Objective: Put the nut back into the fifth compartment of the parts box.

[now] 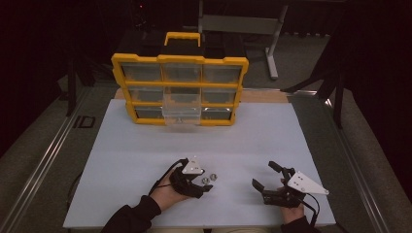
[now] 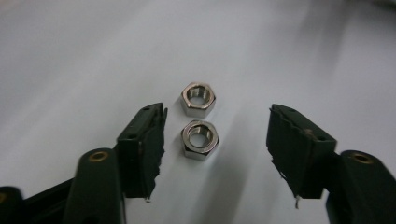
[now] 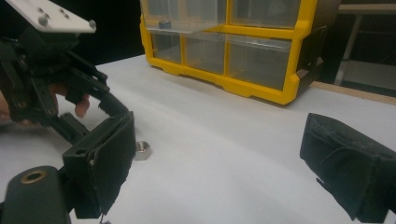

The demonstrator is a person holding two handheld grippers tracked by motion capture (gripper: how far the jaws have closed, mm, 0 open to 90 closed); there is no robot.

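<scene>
Left gripper [image 1: 208, 186]: low over the white table [image 1: 145, 160] near its front edge, hand angled inward, jaws part-open astride the nearer nut [image 2: 200, 140], pads clear of it. Farther nut [image 2: 198, 98]: flat on the table, just beyond the first. Right gripper [image 1: 265, 175]: near the front right corner, held level, jaws wide, holding nothing. Yellow drawer cabinet [image 1: 180, 90]: at the back edge.

We note a yellow drawer cabinet [image 1: 180, 90] standing upright at the far edge of the white table [image 1: 262, 141], its clear drawers in three rows. The bottom-middle drawer [image 1: 181, 115] is pulled out toward us. A black carry handle with yellow trim [image 1: 182, 39] tops it. A grey metal stand [image 1: 265, 29] sits beyond.
</scene>
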